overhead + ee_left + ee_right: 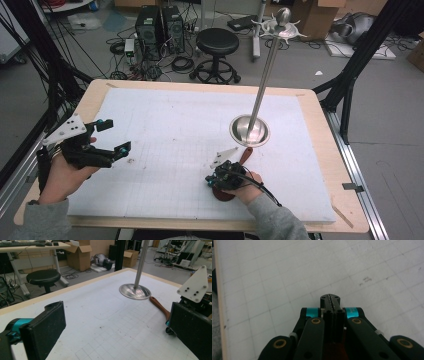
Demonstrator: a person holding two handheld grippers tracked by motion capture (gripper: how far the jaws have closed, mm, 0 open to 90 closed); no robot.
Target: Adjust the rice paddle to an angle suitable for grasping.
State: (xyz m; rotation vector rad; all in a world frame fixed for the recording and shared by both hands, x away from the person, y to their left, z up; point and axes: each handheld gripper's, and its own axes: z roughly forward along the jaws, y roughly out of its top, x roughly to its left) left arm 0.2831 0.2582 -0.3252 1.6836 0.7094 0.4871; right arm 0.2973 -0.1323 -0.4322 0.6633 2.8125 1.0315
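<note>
My left gripper (pixel 116 136) hovers over the left side of the white gridded mat (pixel 175 125), its jaws wide apart with nothing between them; in its own view the left gripper (pixel 117 320) frames bare mat. Near the front of the mat my right gripper (pixel 209 181) points left, shut pad to pad (pixel 331 298) with nothing visible at the tips. A brown wooden utensil (pixel 246 154) lies under the right gripper's body, its rounded end (pixel 223 195) by the hand. The utensil's handle (pixel 160 307) also shows in the left gripper view, running toward the metal stand.
A tall metal stand rises from a round dished base (pixel 249 131) right of centre, with a hooked top (pixel 280 25); its base (pixel 135 291) is just beyond the utensil. The wooden table rim (pixel 325 150) surrounds the mat. A stool (pixel 217 42) and computers stand on the floor behind.
</note>
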